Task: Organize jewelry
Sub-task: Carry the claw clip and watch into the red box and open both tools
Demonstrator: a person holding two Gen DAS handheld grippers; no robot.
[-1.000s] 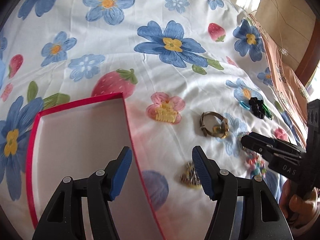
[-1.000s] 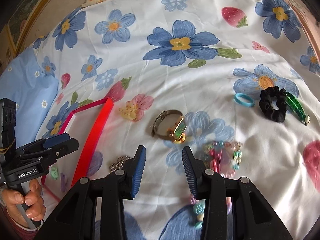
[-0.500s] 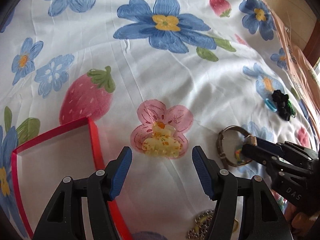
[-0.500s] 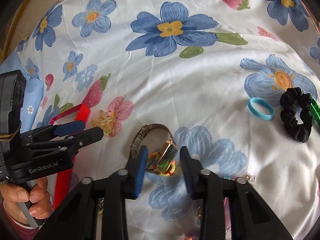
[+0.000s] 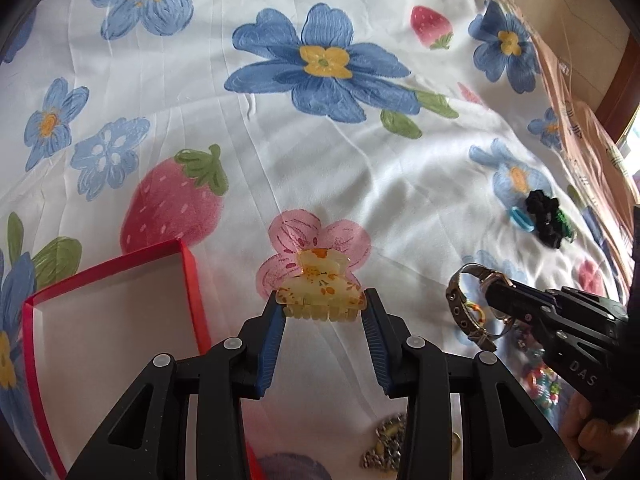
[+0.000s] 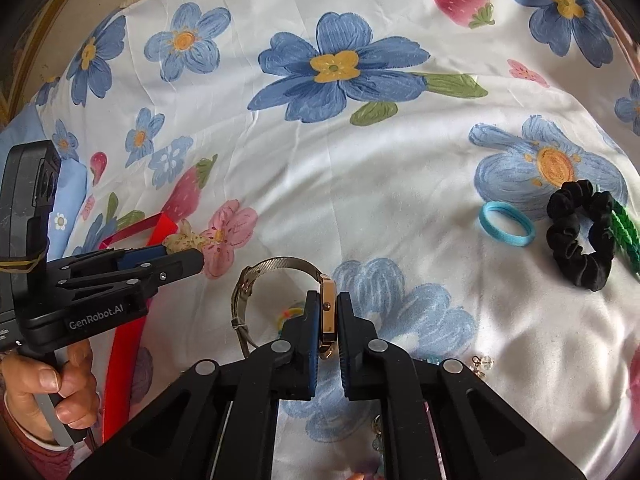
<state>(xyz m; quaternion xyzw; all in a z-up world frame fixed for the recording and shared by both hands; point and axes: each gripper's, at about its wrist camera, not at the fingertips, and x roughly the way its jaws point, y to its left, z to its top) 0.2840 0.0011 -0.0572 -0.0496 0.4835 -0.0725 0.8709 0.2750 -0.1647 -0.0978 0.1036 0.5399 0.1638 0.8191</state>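
My left gripper (image 5: 322, 308) is shut on a yellow floral hair claw clip (image 5: 320, 290), one blue pad at each end of it, just above the floral bedsheet. The clip also shows in the right wrist view (image 6: 182, 240). A red open box (image 5: 188, 280) with a white inside sits close to its left. My right gripper (image 6: 328, 312) is shut on the gold case of a wristwatch (image 6: 326, 312); its metal mesh band (image 6: 260, 276) loops out to the left. The watch also shows in the left wrist view (image 5: 472, 304).
A light blue hair tie (image 6: 506, 230), a black scrunchie (image 6: 580, 236) and a green clip (image 6: 624, 232) lie to the right. A rhinestone brooch (image 5: 384, 448) and coloured beads (image 5: 540, 384) lie near the grippers. The bed's right edge (image 5: 580, 140) borders a wooden floor.
My left gripper moved forward and closed on the hair claw clip. My right gripper closed on the watch case, which now stands on edge between the pads.
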